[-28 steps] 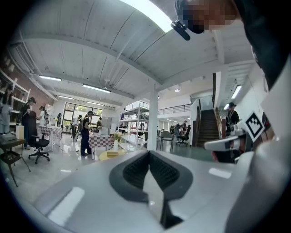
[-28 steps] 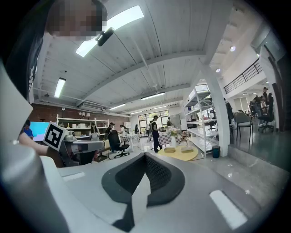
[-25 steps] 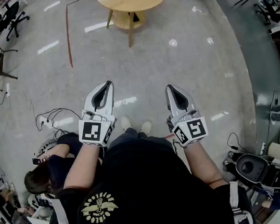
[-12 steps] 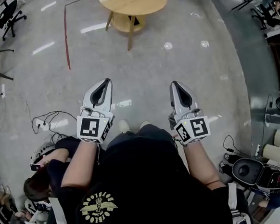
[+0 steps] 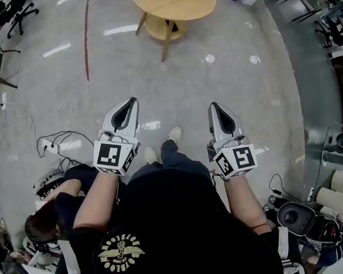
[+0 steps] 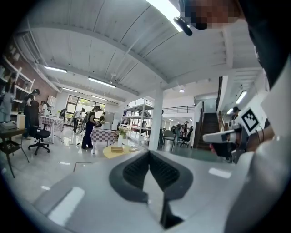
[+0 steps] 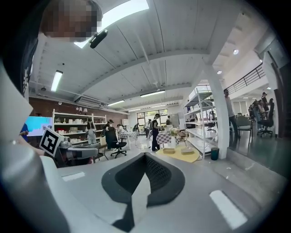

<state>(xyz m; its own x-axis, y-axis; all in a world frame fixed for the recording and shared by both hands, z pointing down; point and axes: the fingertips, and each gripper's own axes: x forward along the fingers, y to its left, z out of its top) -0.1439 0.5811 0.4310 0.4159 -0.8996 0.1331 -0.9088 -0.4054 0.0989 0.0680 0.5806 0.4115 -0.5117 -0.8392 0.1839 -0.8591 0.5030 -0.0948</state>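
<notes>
Over the shiny grey floor (image 5: 172, 74), the left gripper (image 5: 132, 101) and the right gripper (image 5: 213, 106) were both shut tight, with nothing in them. They pointed forward, side by side but apart. The round wooden table (image 5: 173, 12) stood far ahead. Carrying them level and steady, with feet away from the cables (image 5: 59, 139), looked best. All around was a big bright room with shelves (image 7: 200, 123) and people (image 7: 156, 132).

Large open-plan lab or workshop hall, polished grey floor (image 5: 245, 98) around a round wooden table (image 5: 173, 6), swivel chair (image 6: 38, 138) left of the table, metal shelving racks (image 7: 200, 116) right of it, staircase (image 6: 207, 125) and mezzanine railing (image 7: 248, 75) further right, strip lights (image 6: 102, 82) overhead.
</notes>
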